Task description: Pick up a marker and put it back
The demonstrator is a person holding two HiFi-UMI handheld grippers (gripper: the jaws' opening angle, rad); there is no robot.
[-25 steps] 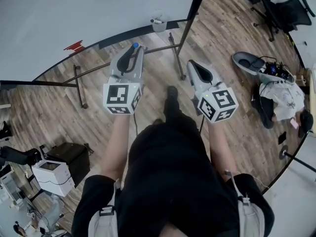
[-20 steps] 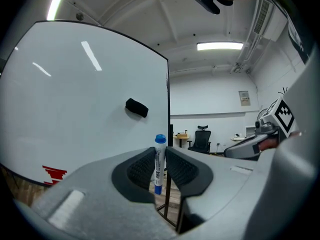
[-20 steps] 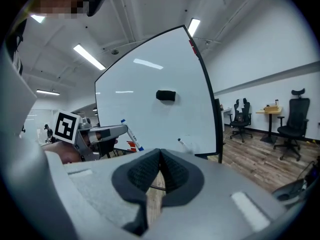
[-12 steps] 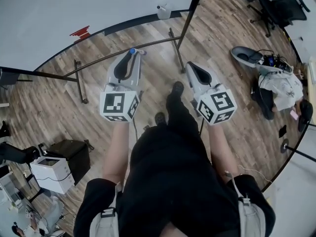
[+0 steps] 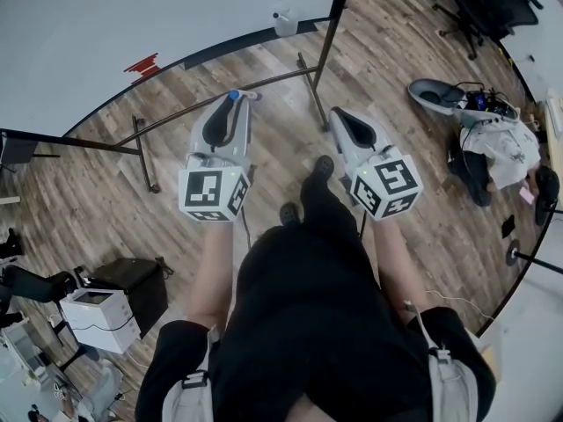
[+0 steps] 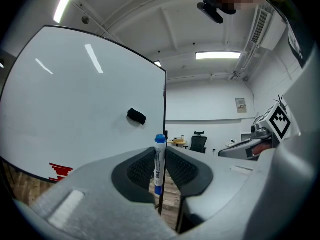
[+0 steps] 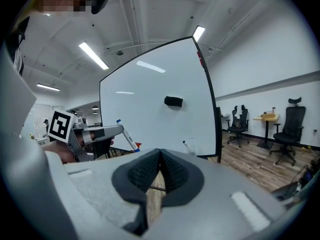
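Bare wood floor (image 5: 97,200) lies open ahead of the left claw (image 5: 238,98) and right claw (image 5: 337,112) up to the far whiteboard (image 5: 132,16), barred by its stand legs (image 5: 142,152) and post (image 5: 336,11); printer (image 5: 95,310) near left, chair (image 5: 489,7) and clutter (image 5: 501,161) right.

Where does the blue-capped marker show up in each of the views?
Head view: marker at the left gripper tip, upper centre.
Left gripper view: marker upright between the jaws, centre.
Right gripper view: marker left of centre, tilted.
Shared landmark: the whiteboard.
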